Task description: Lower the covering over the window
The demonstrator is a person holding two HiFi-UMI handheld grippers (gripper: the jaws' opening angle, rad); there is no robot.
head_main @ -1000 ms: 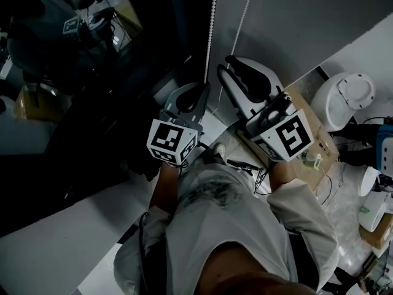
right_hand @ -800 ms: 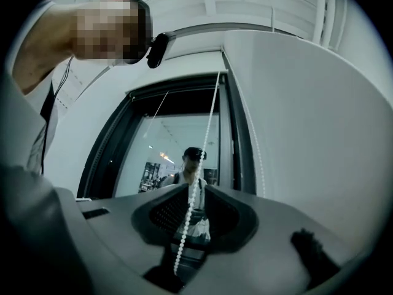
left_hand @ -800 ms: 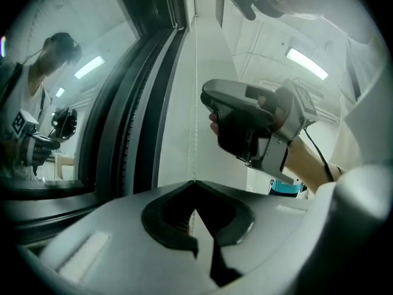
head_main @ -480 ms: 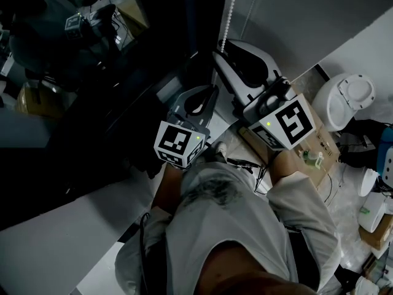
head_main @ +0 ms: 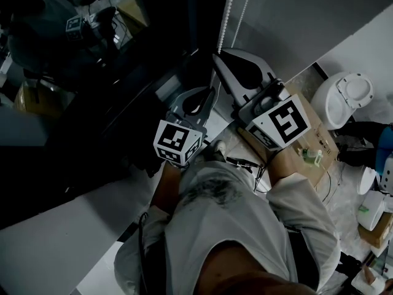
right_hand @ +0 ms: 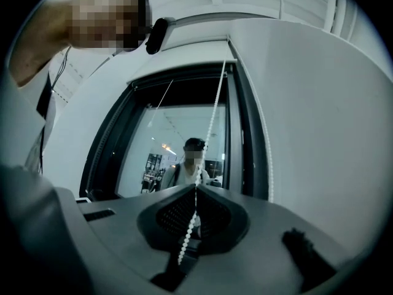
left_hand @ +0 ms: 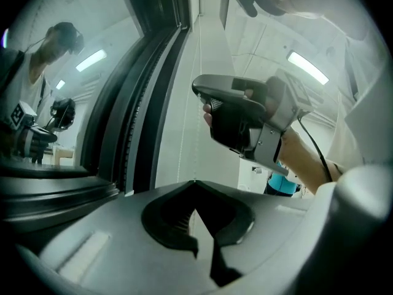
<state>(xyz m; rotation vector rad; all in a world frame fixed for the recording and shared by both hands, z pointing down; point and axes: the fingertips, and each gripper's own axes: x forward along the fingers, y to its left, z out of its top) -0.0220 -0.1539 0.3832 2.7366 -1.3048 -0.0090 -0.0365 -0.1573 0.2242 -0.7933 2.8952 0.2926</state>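
Note:
A white bead chain [head_main: 226, 17] hangs beside the dark window [head_main: 92, 54]. My right gripper [head_main: 218, 55] is shut on this chain; in the right gripper view the beads [right_hand: 212, 121] run down into its closed jaws [right_hand: 196, 186]. A second strand [head_main: 244, 11] hangs free to the right, along the window frame. My left gripper [head_main: 210, 92] is shut, just below the right one. In the left gripper view its tips [left_hand: 195, 181] meet under thin cords, and I cannot tell whether they pinch a strand. The right gripper [left_hand: 236, 118] shows above it. The glass [right_hand: 178, 140] is uncovered.
A pale sill [head_main: 55, 238] runs under the window at the lower left. On the floor to the right stand a cardboard box [head_main: 319, 146] and a round white appliance [head_main: 344, 100], with cables and white cups nearby. A grey wall [head_main: 307, 17] is right of the chain.
The right gripper has moved up and left to the bead chain and now sits on it above the left gripper. The left gripper has hardly moved.

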